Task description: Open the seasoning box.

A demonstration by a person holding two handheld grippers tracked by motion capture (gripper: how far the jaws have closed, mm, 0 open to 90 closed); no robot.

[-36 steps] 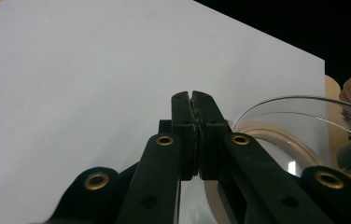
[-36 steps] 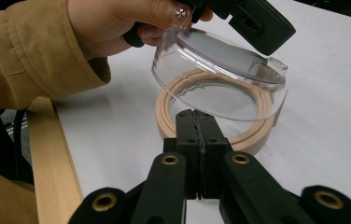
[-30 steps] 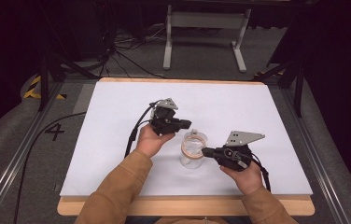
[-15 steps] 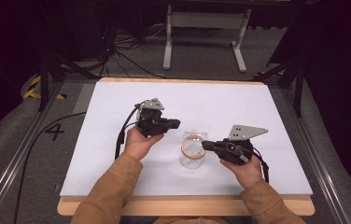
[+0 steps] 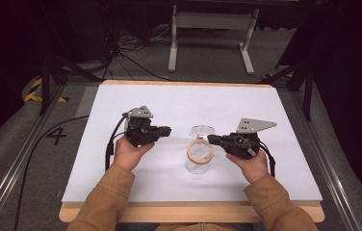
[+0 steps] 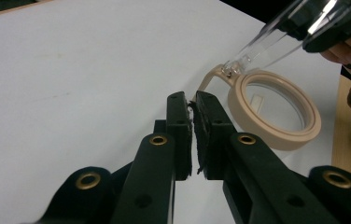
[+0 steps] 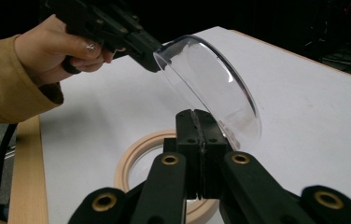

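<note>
A dark room with grey floor surrounds a white table top (image 5: 121,178), and a "4" (image 5: 56,135) is marked on the floor at its 9 o'clock side. The right gripper (image 5: 211,139) has its jaws pressed together on the edge of the clear lid (image 5: 202,130), holding it raised and tilted, its dome facing roughly 12 o'clock in the right gripper view. Below the lid, near the table's centre, stands the glass jar (image 5: 199,161) with its beige ring (image 5: 200,151) facing upward; its long axis runs upright. The left gripper (image 5: 168,130) sits at about 10 o'clock from the jar, pointing toward 3 o'clock, jaws clenched together with nothing clearly between them; in the left gripper view they end just beside the beige ring. No label or writing shows on jar or lid
</note>
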